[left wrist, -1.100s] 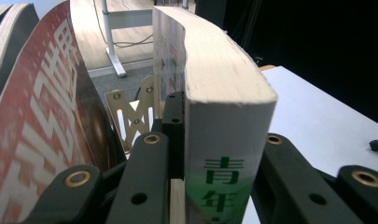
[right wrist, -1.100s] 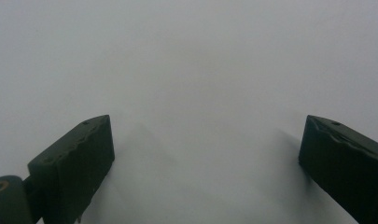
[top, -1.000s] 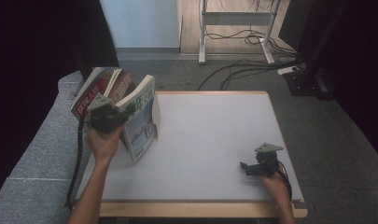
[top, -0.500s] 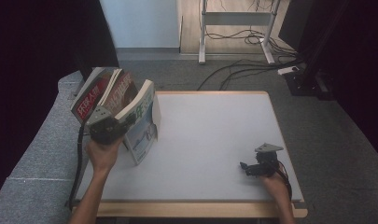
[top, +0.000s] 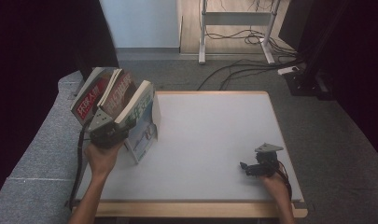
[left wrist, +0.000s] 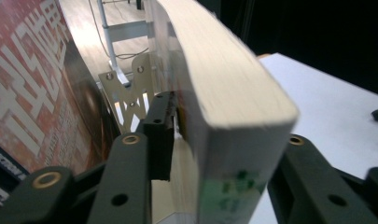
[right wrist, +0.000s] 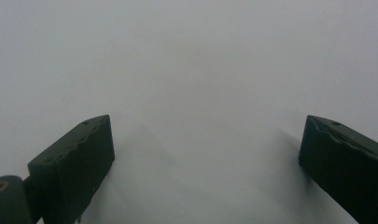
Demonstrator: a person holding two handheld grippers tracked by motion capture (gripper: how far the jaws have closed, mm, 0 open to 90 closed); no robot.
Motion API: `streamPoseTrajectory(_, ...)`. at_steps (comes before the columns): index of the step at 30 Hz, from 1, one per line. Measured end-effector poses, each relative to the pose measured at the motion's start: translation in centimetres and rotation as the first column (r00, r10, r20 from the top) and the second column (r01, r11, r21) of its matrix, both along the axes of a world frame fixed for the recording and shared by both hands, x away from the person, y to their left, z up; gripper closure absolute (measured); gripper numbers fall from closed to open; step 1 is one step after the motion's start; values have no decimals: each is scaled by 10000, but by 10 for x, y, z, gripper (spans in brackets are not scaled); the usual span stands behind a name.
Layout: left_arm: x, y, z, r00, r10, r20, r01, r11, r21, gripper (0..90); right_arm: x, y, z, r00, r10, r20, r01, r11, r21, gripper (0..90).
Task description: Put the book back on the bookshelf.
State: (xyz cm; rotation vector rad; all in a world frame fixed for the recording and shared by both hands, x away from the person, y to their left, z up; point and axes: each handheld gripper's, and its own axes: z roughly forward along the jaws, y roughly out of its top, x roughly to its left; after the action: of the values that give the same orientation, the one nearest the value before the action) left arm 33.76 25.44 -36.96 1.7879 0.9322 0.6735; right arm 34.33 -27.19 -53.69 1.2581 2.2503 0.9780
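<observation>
Three books lean together at the table's left edge: a red one [top: 89, 100], a second red one [top: 123, 89] and a thick white-and-green one [top: 142, 109]. My left gripper [top: 123, 123] reaches up around the thick book [left wrist: 224, 88] from its near side. Its jaws have just been opening; the book stands between them, and a thin gap shows beside the left fingertip [left wrist: 159, 126]. The right jaw's tip is hidden behind the book. The red cover [left wrist: 32, 93] stands to the left. My right gripper [top: 246, 167] rests near the table's front right, open and holding nothing [right wrist: 205, 140].
The white table [top: 214, 126] has a wooden rim. A metal bookend [left wrist: 126, 86] stands behind the books. A grey padded surface [top: 42, 158] borders the table's left side. Cables and a metal frame [top: 233, 28] lie on the floor beyond.
My left hand has drawn back a little toward the near edge and sunk, and the thick book now leans closer to the red ones. The right gripper has stayed still.
</observation>
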Motion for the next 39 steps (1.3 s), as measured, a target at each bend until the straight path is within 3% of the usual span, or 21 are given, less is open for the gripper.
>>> streamPoseTrajectory(6,-5,-1,-8,9998,-186,-72,187,9998,83,536,0,0,0,10000,-1,2,1,10000,2,29)
streamPoseTrajectory(16,-12,3,-28,9980,-539,-317,538,9985,-58,504,0,0,0,10000,0,9,0,10000,-1,29)
streamPoseTrajectory(21,-14,5,-41,9961,-673,-573,678,9977,71,488,0,0,0,10000,3,17,-3,10000,-9,29)
streamPoseTrajectory(26,-18,7,-51,9952,-685,-699,699,9974,175,489,0,0,0,10000,-8,30,8,10000,-24,30)
streamPoseTrajectory(31,-24,16,-66,9903,-888,-1070,878,9960,-139,516,0,0,0,10000,-17,40,17,10000,-30,30)
streamPoseTrajectory(39,-28,25,-84,9822,-953,-1620,947,9954,-114,590,-1,0,0,10000,-23,48,23,10000,-31,30)
